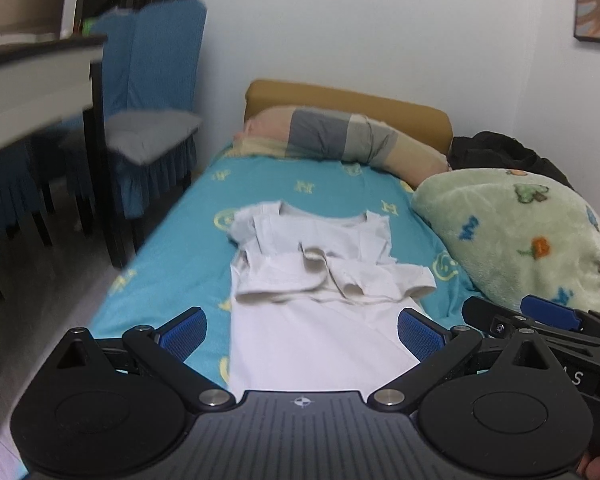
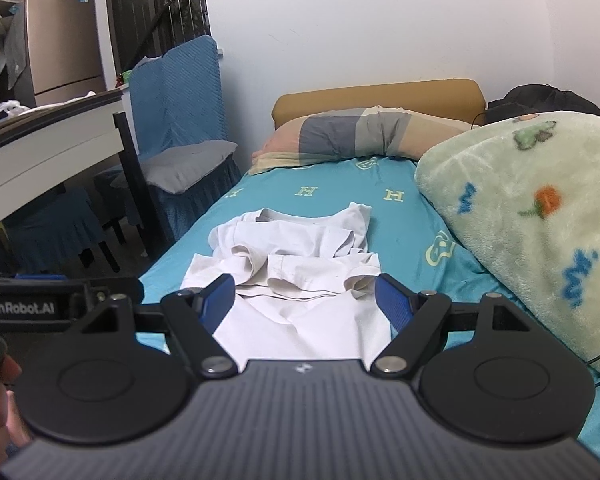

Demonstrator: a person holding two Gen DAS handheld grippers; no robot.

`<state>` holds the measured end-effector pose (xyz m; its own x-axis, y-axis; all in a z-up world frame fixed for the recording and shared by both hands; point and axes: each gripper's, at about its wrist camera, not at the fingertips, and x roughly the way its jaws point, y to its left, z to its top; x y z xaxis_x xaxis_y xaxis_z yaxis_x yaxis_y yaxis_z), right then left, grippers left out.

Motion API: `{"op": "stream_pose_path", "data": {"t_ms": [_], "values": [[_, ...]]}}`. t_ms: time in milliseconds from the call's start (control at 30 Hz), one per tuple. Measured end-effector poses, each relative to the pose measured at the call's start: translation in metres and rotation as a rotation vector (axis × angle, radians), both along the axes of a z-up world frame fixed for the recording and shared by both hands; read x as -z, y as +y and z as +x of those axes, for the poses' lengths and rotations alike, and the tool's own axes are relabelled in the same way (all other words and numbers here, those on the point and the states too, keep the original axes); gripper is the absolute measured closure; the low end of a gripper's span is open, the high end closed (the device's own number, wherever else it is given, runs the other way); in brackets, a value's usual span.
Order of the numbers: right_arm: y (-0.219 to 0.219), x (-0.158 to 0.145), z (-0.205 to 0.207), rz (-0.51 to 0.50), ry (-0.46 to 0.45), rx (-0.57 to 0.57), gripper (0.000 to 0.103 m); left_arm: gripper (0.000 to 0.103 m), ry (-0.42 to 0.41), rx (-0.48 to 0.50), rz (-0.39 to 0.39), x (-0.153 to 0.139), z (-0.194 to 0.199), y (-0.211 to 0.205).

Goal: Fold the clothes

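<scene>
A white shirt (image 1: 316,280) lies lengthwise on the teal sheet (image 1: 172,280), sleeves folded in across its middle, with bare sheet along the left bed edge and a green blanket (image 2: 532,220) crowding the right side. Only the right view shows a fridge (image 2: 64,44) past the table (image 2: 48,144); the left view shows a wall picture (image 1: 598,0). Both the left gripper (image 1: 302,334) and right gripper (image 2: 305,300) stand wide open, empty, above the shirt's near half.
</scene>
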<state>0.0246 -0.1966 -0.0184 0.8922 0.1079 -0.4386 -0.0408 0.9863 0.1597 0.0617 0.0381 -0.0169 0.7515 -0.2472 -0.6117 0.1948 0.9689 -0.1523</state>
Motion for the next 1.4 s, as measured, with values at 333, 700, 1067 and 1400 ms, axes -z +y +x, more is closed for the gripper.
{"op": "stream_pose_path", "data": {"t_ms": [333, 700, 1067, 1400], "values": [[-0.006, 0.007, 0.007, -0.004, 0.059, 0.046, 0.024, 0.004, 0.505, -0.134, -0.371, 0.079, 0.05, 0.04], [-0.013, 0.014, 0.014, 0.031, 0.118, 0.061, 0.024, 0.006, 0.722, -0.341, -0.611, 0.137, 0.063, 0.076], [-0.029, 0.027, 0.021, 0.249, 0.224, 0.05, 0.022, 0.085, 0.639, -0.383, -0.64, 0.14, 0.066, 0.075], [-0.024, 0.108, 0.033, 0.941, 0.558, -0.067, 0.022, 0.097, 0.472, -0.355, -0.736, 0.105, 0.056, 0.079]]}}
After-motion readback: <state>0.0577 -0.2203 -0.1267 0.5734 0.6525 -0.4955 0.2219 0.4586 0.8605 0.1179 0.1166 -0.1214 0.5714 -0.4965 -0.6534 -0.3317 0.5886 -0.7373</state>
